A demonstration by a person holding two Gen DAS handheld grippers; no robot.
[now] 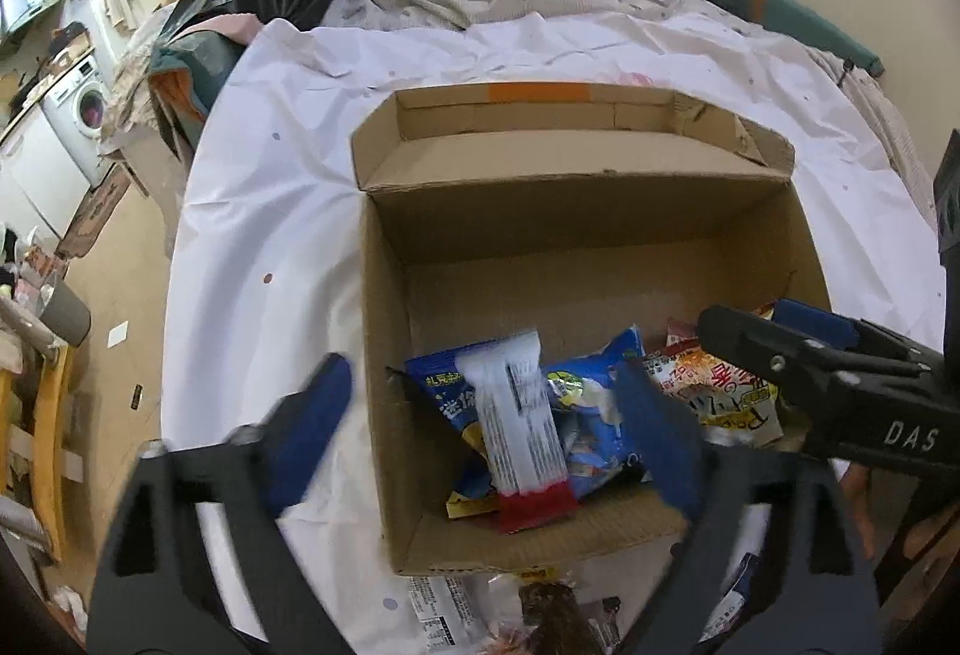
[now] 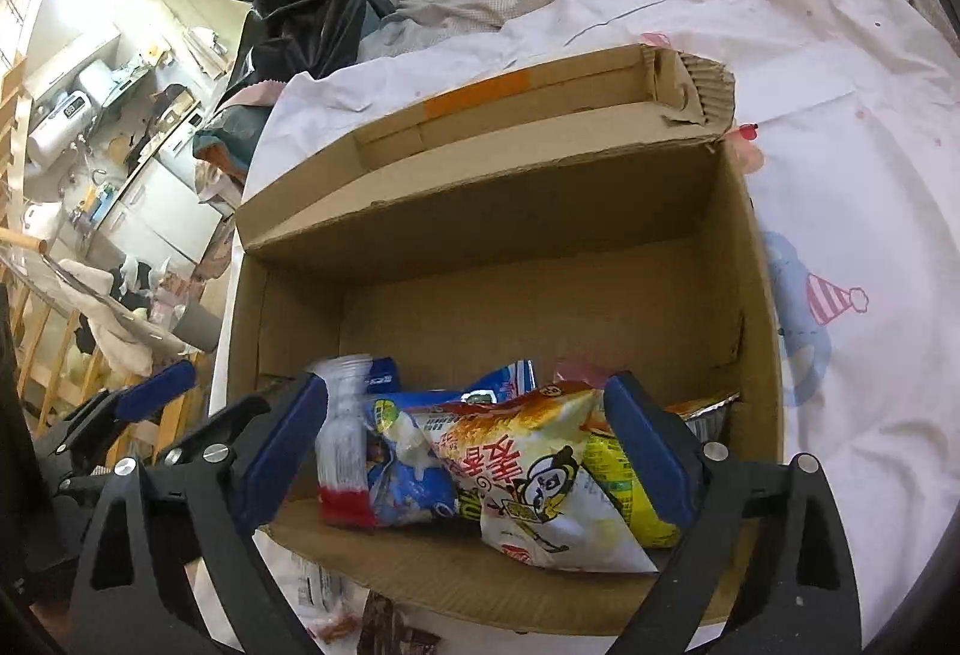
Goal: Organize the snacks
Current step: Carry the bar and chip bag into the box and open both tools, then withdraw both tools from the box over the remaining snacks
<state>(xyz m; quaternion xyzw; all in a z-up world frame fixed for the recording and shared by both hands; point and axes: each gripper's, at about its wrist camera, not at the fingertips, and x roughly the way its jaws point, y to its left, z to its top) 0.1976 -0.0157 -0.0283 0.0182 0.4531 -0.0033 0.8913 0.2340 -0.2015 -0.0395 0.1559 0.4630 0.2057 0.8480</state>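
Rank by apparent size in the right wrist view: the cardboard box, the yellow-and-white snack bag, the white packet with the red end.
1. cardboard box, by far the largest.
2. yellow-and-white snack bag.
3. white packet with the red end, the smallest, though partly hidden behind the bags.

Box: brown cardboard, orange tape strip on far flap. Sheet: white, sparse small dots; pink-striped party hat print at right. Pads: blue, on black gripper frames. Snack packs: blue pack; white wrapper, red near end; yellow-white bag, red lettering.
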